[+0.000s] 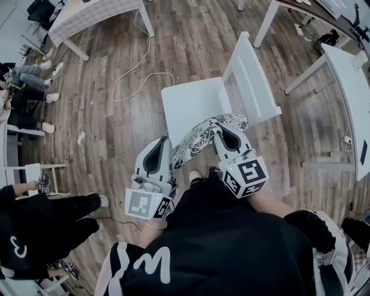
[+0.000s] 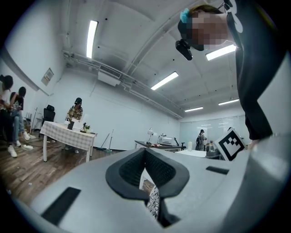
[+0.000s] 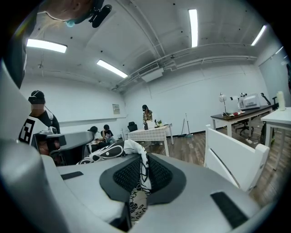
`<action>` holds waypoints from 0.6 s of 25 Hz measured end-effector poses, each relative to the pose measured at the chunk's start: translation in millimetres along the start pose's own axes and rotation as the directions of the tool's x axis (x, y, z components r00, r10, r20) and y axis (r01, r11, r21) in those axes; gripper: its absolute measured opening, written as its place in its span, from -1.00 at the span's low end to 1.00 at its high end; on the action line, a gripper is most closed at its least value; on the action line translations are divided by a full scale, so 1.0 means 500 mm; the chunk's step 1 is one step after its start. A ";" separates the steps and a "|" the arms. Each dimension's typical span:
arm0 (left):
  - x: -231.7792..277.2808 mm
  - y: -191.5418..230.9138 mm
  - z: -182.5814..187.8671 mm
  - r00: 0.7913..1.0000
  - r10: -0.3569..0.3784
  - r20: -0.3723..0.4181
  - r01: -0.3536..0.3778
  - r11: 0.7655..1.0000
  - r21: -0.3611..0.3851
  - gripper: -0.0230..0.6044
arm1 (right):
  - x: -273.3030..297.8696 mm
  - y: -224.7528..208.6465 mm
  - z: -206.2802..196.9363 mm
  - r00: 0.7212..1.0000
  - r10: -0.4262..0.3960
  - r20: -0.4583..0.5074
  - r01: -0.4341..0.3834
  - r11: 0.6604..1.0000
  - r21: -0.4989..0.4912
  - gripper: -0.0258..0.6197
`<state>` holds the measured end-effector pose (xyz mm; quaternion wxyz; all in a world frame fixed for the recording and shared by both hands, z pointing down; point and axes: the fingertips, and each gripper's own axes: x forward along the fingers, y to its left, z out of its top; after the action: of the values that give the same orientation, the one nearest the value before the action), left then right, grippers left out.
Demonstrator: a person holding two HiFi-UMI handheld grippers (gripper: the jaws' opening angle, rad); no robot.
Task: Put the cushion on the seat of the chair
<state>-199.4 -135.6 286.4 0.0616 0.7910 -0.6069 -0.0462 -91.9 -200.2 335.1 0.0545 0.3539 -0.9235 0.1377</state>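
Observation:
The black-and-white patterned cushion (image 1: pixel 203 137) hangs between my two grippers over the front edge of the white chair's seat (image 1: pixel 189 104). Its backrest (image 1: pixel 252 80) stands on the far right side. My left gripper (image 1: pixel 165 151) is shut on the cushion's left edge, and a strip of patterned fabric (image 2: pixel 153 202) shows pinched between its black pads (image 2: pixel 132 170). My right gripper (image 1: pixel 226 137) is shut on the right edge. In the right gripper view the cushion (image 3: pixel 102 152) bulges to the left of the jaws, and the chair's backrest (image 3: pixel 233 157) stands to the right.
A white cable (image 1: pixel 136 75) loops on the wooden floor left of the chair. White tables stand at the far left (image 1: pixel 95 14) and along the right (image 1: pixel 350 87). People sit and stand at the left edge (image 1: pixel 26 87), and one crouches near my left side (image 1: pixel 40 225).

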 end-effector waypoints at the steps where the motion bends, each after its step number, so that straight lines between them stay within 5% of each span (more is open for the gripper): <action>1: -0.001 0.002 -0.001 1.000 0.011 0.000 -0.011 1.000 -0.003 -0.92 | 0.005 -0.003 0.003 1.000 0.004 -0.002 -0.004 1.000 0.002 -0.82; 15: 0.003 -0.002 -0.034 0.996 0.083 -0.021 -0.084 0.995 -0.051 -0.92 | 0.118 -0.068 0.054 0.999 0.021 0.032 -0.020 0.999 -0.044 -0.82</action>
<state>-195.4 -135.9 303.0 0.0896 0.7634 -0.6375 -0.0521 -113.1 -269.9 328.5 0.0461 0.3454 -0.9306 0.1123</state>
